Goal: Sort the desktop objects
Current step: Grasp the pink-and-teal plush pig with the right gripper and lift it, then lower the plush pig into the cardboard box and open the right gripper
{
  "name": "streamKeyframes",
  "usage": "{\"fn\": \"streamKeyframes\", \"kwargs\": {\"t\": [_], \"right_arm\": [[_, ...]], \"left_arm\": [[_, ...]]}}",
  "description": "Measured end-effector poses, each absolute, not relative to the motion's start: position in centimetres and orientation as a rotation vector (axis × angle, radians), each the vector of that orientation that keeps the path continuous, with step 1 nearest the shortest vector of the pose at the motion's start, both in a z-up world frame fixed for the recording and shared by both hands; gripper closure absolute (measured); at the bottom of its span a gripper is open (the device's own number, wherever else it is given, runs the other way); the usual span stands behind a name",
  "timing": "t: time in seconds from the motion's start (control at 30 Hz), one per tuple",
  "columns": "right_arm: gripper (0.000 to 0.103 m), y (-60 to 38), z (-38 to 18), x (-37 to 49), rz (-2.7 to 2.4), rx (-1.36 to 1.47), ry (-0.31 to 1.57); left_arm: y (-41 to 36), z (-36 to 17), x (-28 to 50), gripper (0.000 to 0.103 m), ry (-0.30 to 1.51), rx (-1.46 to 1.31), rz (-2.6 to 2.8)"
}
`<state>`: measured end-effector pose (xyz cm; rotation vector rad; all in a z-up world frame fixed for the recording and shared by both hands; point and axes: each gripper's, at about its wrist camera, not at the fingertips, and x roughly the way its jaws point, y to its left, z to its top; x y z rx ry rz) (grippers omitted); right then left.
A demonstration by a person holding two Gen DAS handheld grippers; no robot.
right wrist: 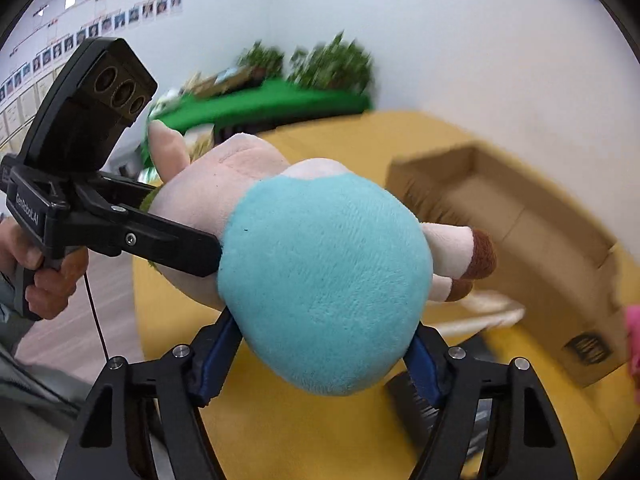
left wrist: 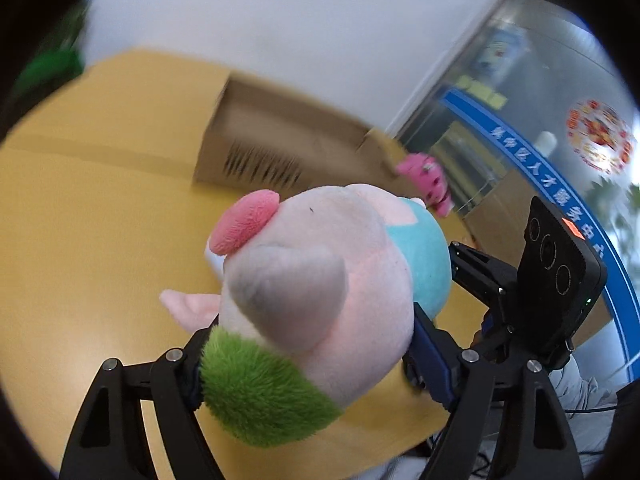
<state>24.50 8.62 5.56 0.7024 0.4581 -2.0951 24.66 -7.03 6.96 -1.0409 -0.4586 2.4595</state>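
Note:
A plush pig (left wrist: 320,280) with a pink head, green tuft and light blue body hangs above the yellow table (left wrist: 80,200). My left gripper (left wrist: 312,360) is shut on its head, one pad against the green tuft and the other on the opposite cheek. My right gripper (right wrist: 320,356) is shut on the blue body (right wrist: 320,280), with its blue pads pressed in on both sides. Each gripper shows in the other's view: the right gripper (left wrist: 480,276) beside the blue body, the left gripper (right wrist: 160,236) clamped on the head. An open cardboard box (right wrist: 500,216) lies beyond the pig.
The cardboard box (left wrist: 280,136) sits at the table's far side, with a small pink toy (left wrist: 428,180) beside its corner. A green-covered table with plants (right wrist: 280,100) stands by the wall. A person's hand (right wrist: 48,280) holds the left gripper's handle. The yellow table (right wrist: 320,432) shows below.

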Motion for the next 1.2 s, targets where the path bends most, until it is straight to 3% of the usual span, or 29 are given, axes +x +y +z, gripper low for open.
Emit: {"fn": "streamKeyframes", "kwargs": {"t": [0.27, 0.5, 0.67, 0.87, 1.03, 1.2], "right_arm": [[0.025, 11.8, 21.6, 20.9, -2.42, 0.254, 0.524], [0.025, 13.0, 29.4, 15.0, -2.561, 0.086, 0.565], [0.025, 11.1, 29.9, 7.4, -2.576, 0.123, 0.54], [0.025, 9.4, 27.7, -1.8, -2.544, 0.225, 0.475], [0.025, 7.2, 22.6, -10.9, -2.497, 0.354, 0.41], [0.025, 5.1, 13.6, -19.1, -2.441, 0.569, 0.338]], "left_arm": [[-2.8, 25.1, 18.5, 0.022, 0.011, -0.491, 2.546], [-1.3, 32.8, 11.8, 0.022, 0.074, -0.319, 2.521], [-1.4, 33.7, 5.6, 0.022, 0.085, -0.346, 2.53], [-2.4, 31.3, -3.0, 0.022, 0.041, -0.472, 2.558], [-3.8, 26.5, -10.6, 0.022, -0.033, -0.649, 2.569], [-4.6, 18.1, -17.5, 0.022, -0.094, -0.895, 2.528]]}}
